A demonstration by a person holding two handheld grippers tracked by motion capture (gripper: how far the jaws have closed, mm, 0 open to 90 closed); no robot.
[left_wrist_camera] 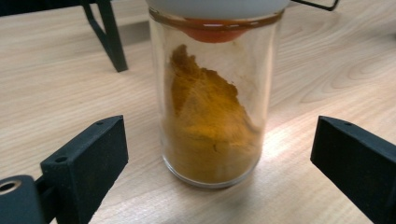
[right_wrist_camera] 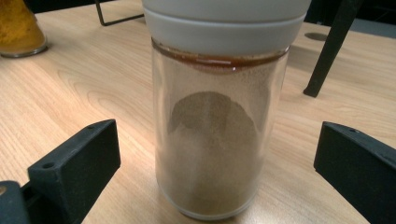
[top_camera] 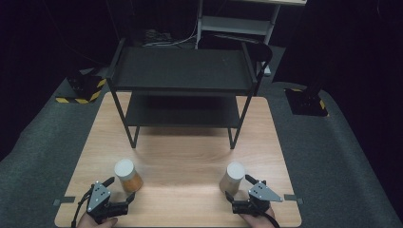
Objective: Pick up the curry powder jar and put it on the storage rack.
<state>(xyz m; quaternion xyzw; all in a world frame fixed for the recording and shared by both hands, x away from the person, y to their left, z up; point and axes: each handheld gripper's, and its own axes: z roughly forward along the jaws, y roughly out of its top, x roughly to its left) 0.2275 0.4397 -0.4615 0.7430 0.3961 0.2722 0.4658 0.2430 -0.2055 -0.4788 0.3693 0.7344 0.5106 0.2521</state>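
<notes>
A glass jar of orange powder [top_camera: 127, 175] with a white lid stands upright near the table's front left. My left gripper [top_camera: 121, 189] sits just behind it, open. In the left gripper view the orange jar [left_wrist_camera: 212, 102] stands between the spread jaws of the left gripper [left_wrist_camera: 219, 140], touching neither. At the front right stands a glass jar of brown powder [top_camera: 233, 176] with a white lid. My right gripper [top_camera: 239, 189] is open close behind it. The right gripper view has the brown jar [right_wrist_camera: 217, 130] centred between the wide jaws of the right gripper [right_wrist_camera: 217, 144], with gaps on both sides.
A black two-tier metal shelf rack [top_camera: 183, 71] stands at the back of the wooden table [top_camera: 180, 156]; its legs [top_camera: 134, 137] reach the table's middle. The orange jar [right_wrist_camera: 18, 28] shows far left in the right gripper view. Dark carpet surrounds the table.
</notes>
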